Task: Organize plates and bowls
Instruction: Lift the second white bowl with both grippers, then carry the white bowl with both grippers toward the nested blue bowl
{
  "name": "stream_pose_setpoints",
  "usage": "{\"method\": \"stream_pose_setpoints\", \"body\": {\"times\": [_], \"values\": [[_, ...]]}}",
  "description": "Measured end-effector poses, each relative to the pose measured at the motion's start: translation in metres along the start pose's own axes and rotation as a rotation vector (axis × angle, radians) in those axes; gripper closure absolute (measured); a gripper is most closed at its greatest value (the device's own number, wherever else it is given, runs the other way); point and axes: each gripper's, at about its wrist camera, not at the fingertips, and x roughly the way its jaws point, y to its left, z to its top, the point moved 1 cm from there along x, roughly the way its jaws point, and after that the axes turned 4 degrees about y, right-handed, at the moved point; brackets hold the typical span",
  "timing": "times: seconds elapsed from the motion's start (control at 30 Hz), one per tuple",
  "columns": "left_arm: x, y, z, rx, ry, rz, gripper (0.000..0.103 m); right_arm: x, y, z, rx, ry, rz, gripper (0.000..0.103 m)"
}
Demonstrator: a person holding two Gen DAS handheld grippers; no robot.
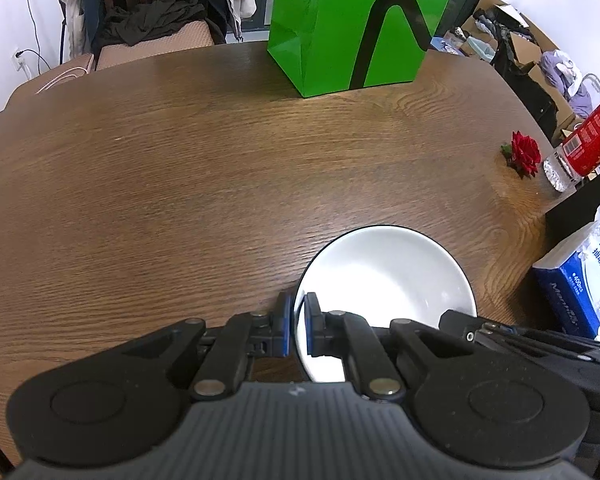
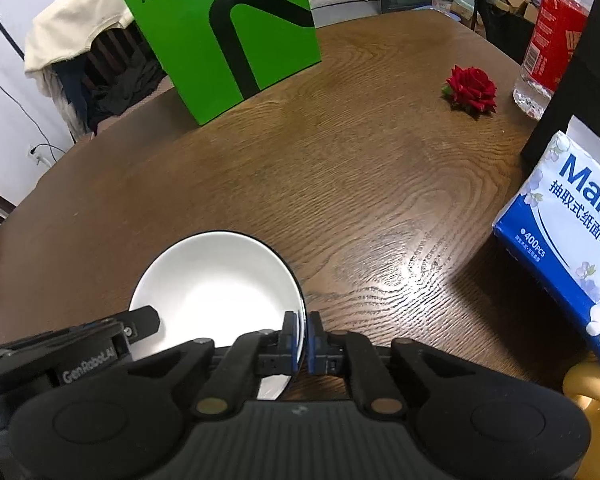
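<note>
Both tongs, left (image 1: 297, 322) and right (image 2: 303, 340), clench opposite rims of the white bowl (image 1: 384, 276). It looks glazed, stiff, slippery and breakable; two-sided rim grips suit it.

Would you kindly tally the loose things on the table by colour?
White: 1, bowl
Green: 1, bag
Red: 2, rose, bottle
Blue: 1, tissue pack
Yellow: 1, thing at the edge
Total: 6
</note>
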Motion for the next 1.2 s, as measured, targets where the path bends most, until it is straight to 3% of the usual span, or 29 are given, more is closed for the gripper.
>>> {"method": "stream_pose_setpoints", "body": {"times": [0.43, 1.2], "values": [[-0.010, 0.002, -0.007, 0.009, -0.008, 0.014, 0.095, -0.010, 0.008, -0.005, -0.014, -0.010, -0.008, 0.098], [-0.060, 0.029, -0.027, -0.027, -0.065, 0.050, 0.095, -0.046, 0.040, -0.025, -0.062, -0.044, 0.033, 0.098]]}}
